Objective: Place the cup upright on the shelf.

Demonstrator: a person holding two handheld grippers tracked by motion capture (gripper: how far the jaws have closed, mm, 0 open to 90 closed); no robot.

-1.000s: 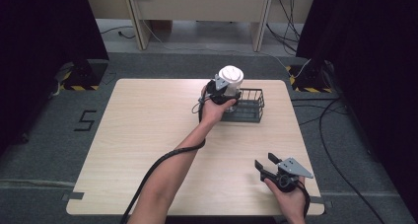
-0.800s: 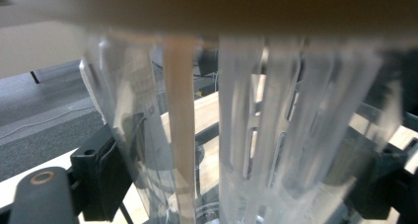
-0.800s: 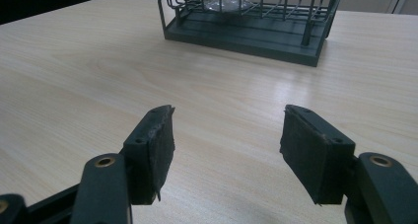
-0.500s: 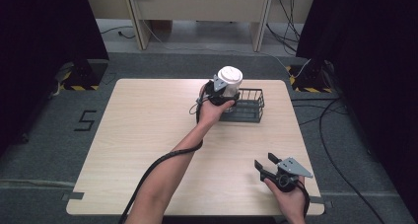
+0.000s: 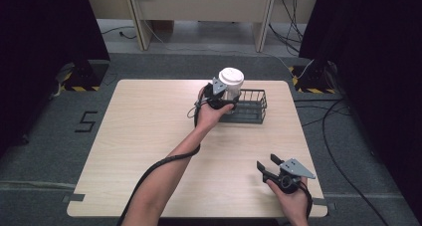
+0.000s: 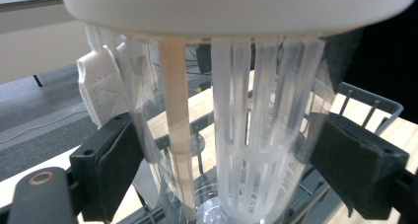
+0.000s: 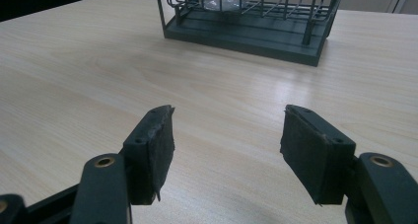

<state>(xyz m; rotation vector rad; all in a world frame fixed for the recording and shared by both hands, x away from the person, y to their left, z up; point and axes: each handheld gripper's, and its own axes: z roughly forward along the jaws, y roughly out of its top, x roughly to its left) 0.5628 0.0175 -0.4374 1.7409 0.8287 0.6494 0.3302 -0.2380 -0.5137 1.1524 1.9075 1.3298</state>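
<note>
While we have the clear bottle (image 5: 230, 89) pinched in the left gripper (image 5: 222, 97), the thing to get right is a straight, slow vertical move, so that its base does not catch the wires of the dark wire basket (image 5: 252, 108). The bottle stands upright at the left end of the basket, near the middle of the table's (image 5: 149, 136) far edge; we cannot tell whether its base rests on the basket floor or hangs just above it. Its long axis runs vertically, with the white lid (image 5: 231, 76) on top and the base down among the wires. Seen from the left gripper view, both pads (image 6: 116, 169) press the clear wall from either side below the lid, and a ribbed inner tube (image 6: 256, 125) and a pale straw (image 6: 176, 120) run down the inside. We judge the grip sound, but the smooth wall could slip, so we should hold the pinch firm and level. Our right gripper (image 5: 269, 167) rests near the table's near right corner, jaws spread and holding nothing, well apart from the basket.
</note>
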